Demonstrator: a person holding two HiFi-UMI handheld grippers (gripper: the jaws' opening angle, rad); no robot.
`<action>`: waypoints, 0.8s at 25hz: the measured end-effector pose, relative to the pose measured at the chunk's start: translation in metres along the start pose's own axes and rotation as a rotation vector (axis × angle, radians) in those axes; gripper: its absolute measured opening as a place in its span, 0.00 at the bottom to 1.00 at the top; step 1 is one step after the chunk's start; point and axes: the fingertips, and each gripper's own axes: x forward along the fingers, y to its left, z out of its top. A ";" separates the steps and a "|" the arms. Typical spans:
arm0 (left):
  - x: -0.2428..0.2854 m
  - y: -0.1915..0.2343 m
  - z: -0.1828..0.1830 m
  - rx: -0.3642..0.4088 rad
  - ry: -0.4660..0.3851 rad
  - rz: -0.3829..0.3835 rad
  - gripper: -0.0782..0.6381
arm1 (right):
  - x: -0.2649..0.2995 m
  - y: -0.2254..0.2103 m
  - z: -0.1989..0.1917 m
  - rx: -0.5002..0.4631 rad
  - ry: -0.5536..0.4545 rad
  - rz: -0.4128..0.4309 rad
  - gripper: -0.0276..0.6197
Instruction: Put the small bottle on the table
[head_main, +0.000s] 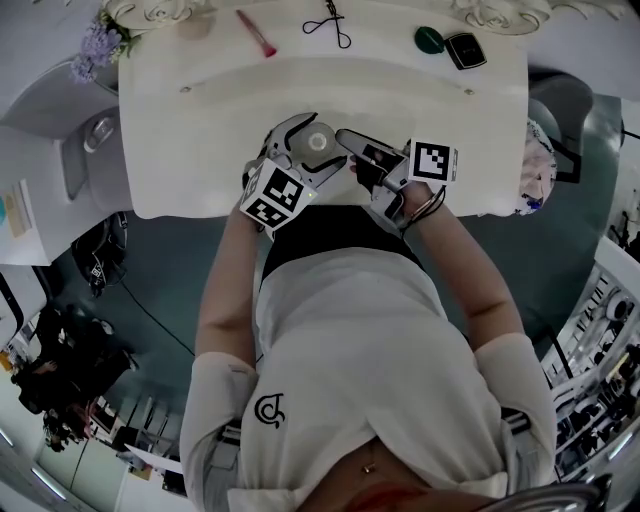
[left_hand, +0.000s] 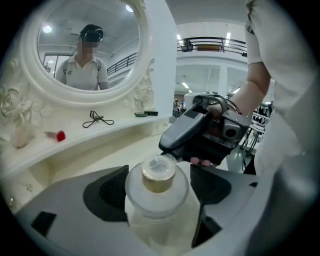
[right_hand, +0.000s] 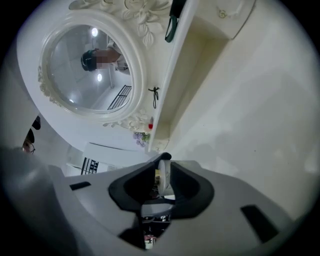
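Observation:
The small frosted bottle (head_main: 318, 140) with a gold neck and clear cap (left_hand: 159, 169) sits upright over the white vanity table (head_main: 200, 130), near its front edge. My left gripper (head_main: 311, 148) is shut on it: the bottle body (left_hand: 157, 210) fills the space between the dark pads (left_hand: 112, 192). My right gripper (head_main: 350, 140) comes in from the right, its tips at the cap; in the left gripper view it (left_hand: 200, 132) touches the cap's far side. In the right gripper view my right gripper (right_hand: 164, 177) is shut on the thin pale cap edge. Whether the bottle's base touches the table is hidden.
A raised back shelf holds a red-tipped brush (head_main: 257, 33), a black wire clip (head_main: 330, 22), a green lid (head_main: 430, 40) and a black case (head_main: 465, 50). An ornate round mirror (left_hand: 85, 45) stands behind. Purple flowers (head_main: 97, 45) sit at the far left.

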 end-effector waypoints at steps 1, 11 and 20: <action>-0.004 -0.001 0.002 0.008 0.001 0.009 0.64 | -0.003 0.004 0.002 -0.004 -0.015 0.011 0.18; -0.070 0.012 0.058 -0.047 -0.184 0.170 0.42 | -0.017 0.059 -0.006 -0.149 -0.116 0.011 0.05; -0.145 0.014 0.106 -0.054 -0.320 0.292 0.13 | -0.043 0.120 -0.007 -0.463 -0.280 -0.034 0.05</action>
